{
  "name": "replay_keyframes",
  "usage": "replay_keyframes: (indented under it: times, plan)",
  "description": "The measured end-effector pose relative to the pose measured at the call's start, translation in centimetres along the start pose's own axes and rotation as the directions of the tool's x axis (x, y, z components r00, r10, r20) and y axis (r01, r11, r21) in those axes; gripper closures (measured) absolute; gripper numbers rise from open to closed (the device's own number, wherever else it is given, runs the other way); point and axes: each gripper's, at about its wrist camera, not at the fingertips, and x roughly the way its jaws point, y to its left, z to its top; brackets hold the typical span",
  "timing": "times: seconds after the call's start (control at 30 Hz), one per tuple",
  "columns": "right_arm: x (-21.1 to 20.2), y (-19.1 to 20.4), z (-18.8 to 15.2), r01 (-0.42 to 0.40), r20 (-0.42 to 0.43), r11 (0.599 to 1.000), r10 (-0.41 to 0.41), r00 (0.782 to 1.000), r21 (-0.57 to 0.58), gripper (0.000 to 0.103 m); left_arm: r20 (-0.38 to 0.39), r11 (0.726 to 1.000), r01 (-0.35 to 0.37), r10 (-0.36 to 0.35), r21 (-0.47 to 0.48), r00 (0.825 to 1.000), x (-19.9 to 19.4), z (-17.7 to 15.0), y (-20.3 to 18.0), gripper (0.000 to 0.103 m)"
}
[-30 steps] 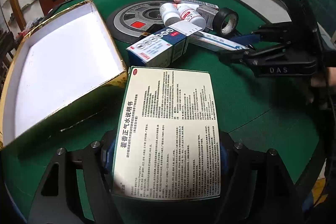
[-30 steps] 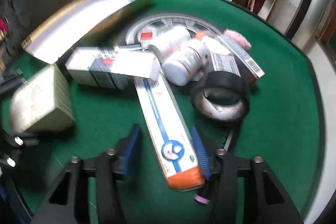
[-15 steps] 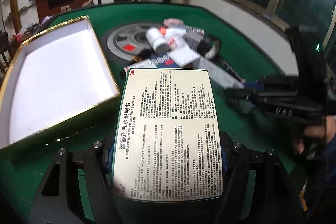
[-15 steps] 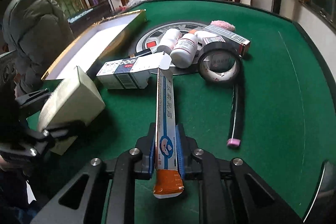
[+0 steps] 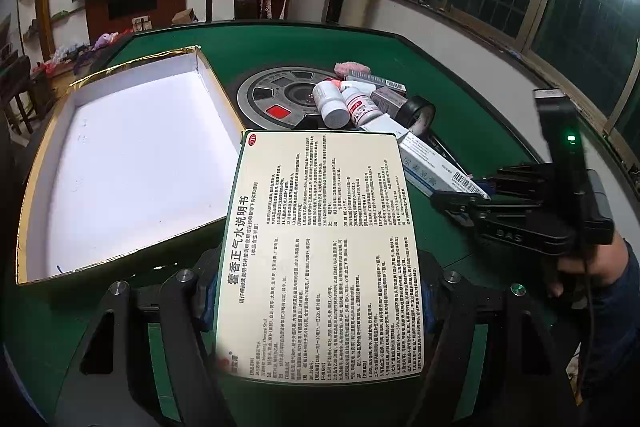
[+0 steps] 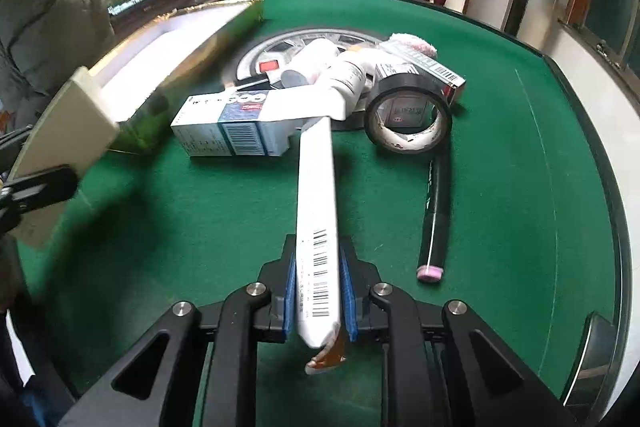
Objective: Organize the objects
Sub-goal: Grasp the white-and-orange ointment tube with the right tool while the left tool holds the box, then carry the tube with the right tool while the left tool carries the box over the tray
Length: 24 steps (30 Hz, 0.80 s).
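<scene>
My left gripper is shut on a flat cream medicine box printed with Chinese text, held above the table beside the open gold-rimmed white box. My right gripper is shut on a long white ointment box, lifted off the table and pointing at the pile. The same long box and the right gripper show in the left wrist view. The left-held box shows at the left of the right wrist view.
On the green felt table lie a blue-white medicine carton, two white bottles, a black tape roll, a black pen and a small striped box, around a round metal disc.
Both grippers have risen with their boxes. The right one has turned the long box onto its barcode side and lifted it. The left one has moved closer to the gold-rimmed box.
</scene>
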Motion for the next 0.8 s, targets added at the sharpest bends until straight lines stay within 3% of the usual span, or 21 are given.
replay_keyframes:
  times: [0.23,0.53,0.67,0.73,0.8]
  plan:
    - [-1.2,-1.4,-1.4,-0.051,0.038,0.997,0.049,0.998,0.065,0.091,0.02,0.999,-0.011,0.011,-0.032,1.0,-0.5,0.0,1.6,0.032]
    - [-5.4,-3.0,-6.1,-0.108,0.035,0.987,0.105,0.994,0.121,0.091,0.059,0.996,-0.029,0.034,-0.086,0.998,-1.9,0.5,4.4,0.032]
    - [-5.7,-2.9,-6.7,-0.179,0.016,0.974,0.178,0.984,0.142,0.091,0.063,0.995,-0.029,0.035,-0.099,0.997,-2.1,0.5,4.8,0.032]
    - [-6.2,-3.1,-6.8,-0.251,0.03,0.953,0.25,0.968,0.172,0.091,0.07,0.995,-0.029,0.036,-0.098,0.997,-2.3,0.4,4.9,0.032]
    - [-7.2,-3.2,-6.7,-0.276,0.065,0.943,0.269,0.961,0.183,0.091,0.073,0.995,-0.028,0.036,-0.1,0.997,-2.6,0.3,5.1,0.032]
